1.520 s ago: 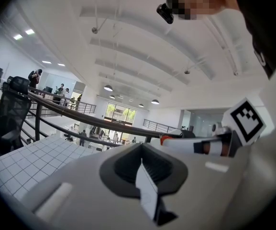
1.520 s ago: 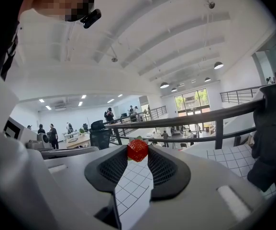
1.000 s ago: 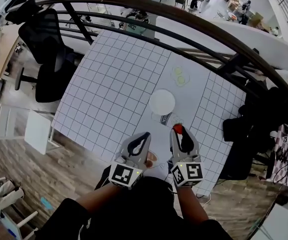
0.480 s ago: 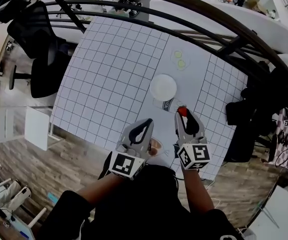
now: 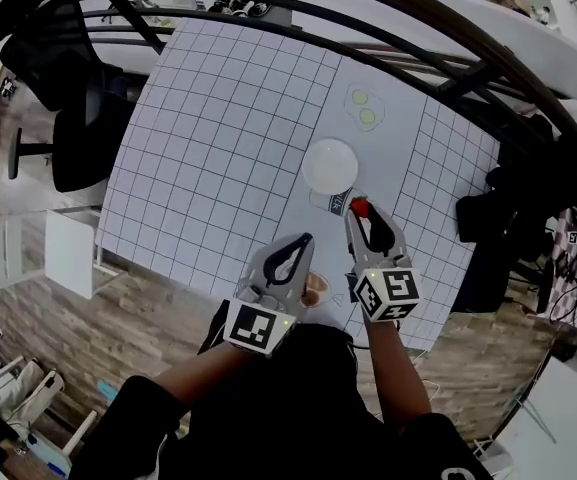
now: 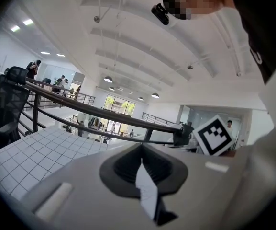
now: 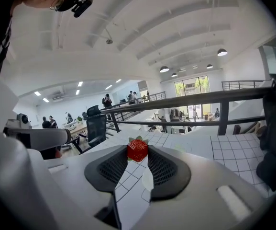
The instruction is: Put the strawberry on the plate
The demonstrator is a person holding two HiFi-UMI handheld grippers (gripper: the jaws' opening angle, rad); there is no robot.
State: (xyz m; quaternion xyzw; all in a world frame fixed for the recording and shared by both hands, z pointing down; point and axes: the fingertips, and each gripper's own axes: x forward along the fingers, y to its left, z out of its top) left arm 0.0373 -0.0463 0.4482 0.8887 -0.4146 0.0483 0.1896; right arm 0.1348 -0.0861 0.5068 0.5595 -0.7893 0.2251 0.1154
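A person holds a gripper in each hand over a white table (image 5: 218,148) ruled with a grid of dark lines. The right gripper (image 5: 360,213) pinches a red strawberry (image 7: 137,150) between the very tips of its jaws, which stand well apart around the fruit. The strawberry's green leafy cap is at its upper, far side, away from the gripper's body, so its long axis seems to run roughly along the jaws. From the head view the strawberry sits just short of the near edge of a round white plate (image 5: 329,166), not over it.

The left gripper (image 5: 303,240) has its jaw tips pressed together with nothing between them, and is near the table's front edge.

Each gripper carries a cube with black-and-white square markers. A small dark-and-white object (image 5: 336,203) beside the plate has print too small to read.

Around the table are a wood-plank floor (image 5: 148,308), a black office chair (image 5: 78,118) and a dark railing (image 7: 190,101). Beyond lies a bright open office with ceiling lights.
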